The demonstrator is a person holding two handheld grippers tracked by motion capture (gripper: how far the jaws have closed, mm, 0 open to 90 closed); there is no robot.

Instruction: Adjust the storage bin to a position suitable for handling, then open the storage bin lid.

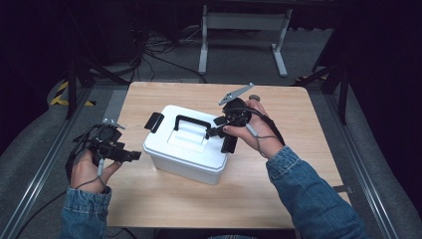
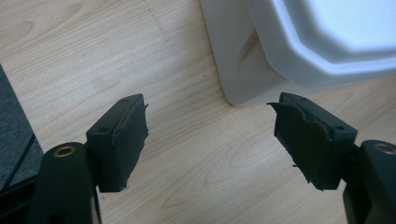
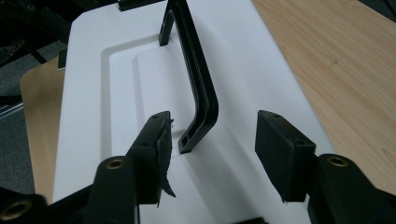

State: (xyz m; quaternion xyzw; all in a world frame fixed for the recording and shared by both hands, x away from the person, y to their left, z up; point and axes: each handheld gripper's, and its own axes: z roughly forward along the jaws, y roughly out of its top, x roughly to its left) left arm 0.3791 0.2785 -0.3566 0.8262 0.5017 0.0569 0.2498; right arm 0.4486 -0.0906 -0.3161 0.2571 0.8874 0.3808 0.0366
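Note:
A white lidded box (image 1: pixel 186 144) with a black carry handle (image 1: pixel 191 122) stands in the middle of the wooden table (image 1: pixel 278 169). My right gripper (image 1: pixel 219 130) hovers at the lid's right end, jaws open and pointing along the upright handle (image 3: pixel 198 88); the handle's near end sits between the pads, untouched. A black latch (image 1: pixel 154 122) sticks out at the box's left end. My left gripper (image 1: pixel 133 156) rests open at the table's left edge, aimed at the box's lower corner (image 2: pixel 243 70), nothing between its jaws.
Beyond the table stand a white desk frame (image 1: pixel 244 30) and black tripod legs (image 1: pixel 79 74) on grey carpet, with cables on the floor. The table's left edge (image 2: pixel 18 121) lies close beside my left gripper.

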